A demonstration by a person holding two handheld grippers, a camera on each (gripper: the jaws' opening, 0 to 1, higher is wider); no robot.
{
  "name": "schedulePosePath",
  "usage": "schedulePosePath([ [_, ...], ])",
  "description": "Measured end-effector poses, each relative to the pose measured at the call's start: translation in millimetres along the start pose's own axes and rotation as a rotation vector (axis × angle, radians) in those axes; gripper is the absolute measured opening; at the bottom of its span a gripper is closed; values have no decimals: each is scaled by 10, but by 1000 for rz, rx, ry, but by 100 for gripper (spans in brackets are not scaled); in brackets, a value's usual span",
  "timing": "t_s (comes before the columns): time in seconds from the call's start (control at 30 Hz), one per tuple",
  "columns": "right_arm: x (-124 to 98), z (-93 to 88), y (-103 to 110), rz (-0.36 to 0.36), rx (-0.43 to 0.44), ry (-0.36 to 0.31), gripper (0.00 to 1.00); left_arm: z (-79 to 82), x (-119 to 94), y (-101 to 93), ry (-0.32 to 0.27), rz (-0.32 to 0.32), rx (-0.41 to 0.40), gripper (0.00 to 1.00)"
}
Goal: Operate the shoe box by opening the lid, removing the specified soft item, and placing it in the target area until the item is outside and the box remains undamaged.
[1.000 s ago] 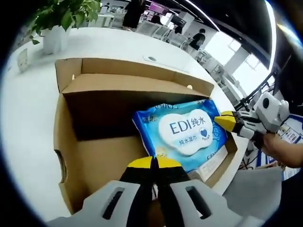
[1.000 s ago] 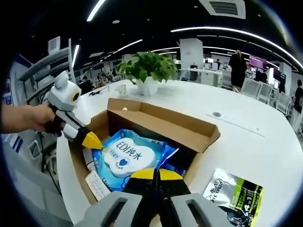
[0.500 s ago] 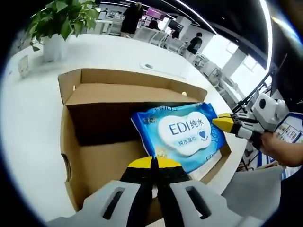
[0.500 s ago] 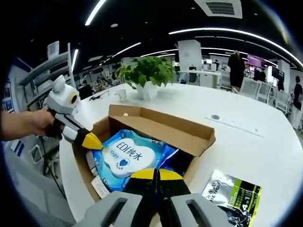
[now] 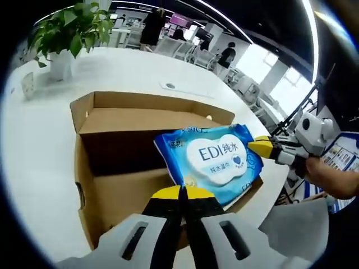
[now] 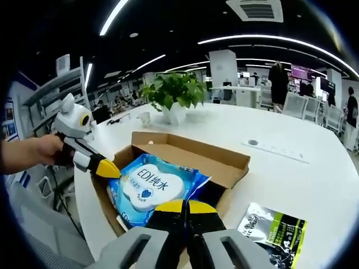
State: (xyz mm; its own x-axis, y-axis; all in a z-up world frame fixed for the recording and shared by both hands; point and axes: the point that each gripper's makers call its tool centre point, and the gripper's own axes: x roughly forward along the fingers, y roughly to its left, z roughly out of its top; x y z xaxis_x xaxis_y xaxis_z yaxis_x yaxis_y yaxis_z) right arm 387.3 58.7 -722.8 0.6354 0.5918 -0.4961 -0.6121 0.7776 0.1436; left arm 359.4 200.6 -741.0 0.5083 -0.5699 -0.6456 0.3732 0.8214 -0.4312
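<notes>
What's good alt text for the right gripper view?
Two yellow-tipped grippers, right gripper and left gripper, pinch opposite edges of a blue wet-wipes pack over an open cardboard box on a white table.

So the right tool (image 6: 185, 205) has its yellow-tipped jaws pinched together on one corner of the blue wet-wipes pack (image 6: 154, 188), and the left tool (image 6: 106, 168) comes in from the left, held by a hand (image 6: 42, 152), its yellow tip on the opposite corner. The pack sits above the open cardboard box (image 6: 224, 168), flap folded back. White worktop (image 6: 291, 179) under it all, a green-and-black packet (image 6: 275, 232) lying just right of the box, potted plant (image 6: 174, 95) farther back.
</notes>
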Motion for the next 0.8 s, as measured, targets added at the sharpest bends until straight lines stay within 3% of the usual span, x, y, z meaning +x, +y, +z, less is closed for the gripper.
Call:
schedulePosePath([
  [0.8,-408,43,-315,-56,32,-17,0,179,117,-465,-3,-50,35,0],
])
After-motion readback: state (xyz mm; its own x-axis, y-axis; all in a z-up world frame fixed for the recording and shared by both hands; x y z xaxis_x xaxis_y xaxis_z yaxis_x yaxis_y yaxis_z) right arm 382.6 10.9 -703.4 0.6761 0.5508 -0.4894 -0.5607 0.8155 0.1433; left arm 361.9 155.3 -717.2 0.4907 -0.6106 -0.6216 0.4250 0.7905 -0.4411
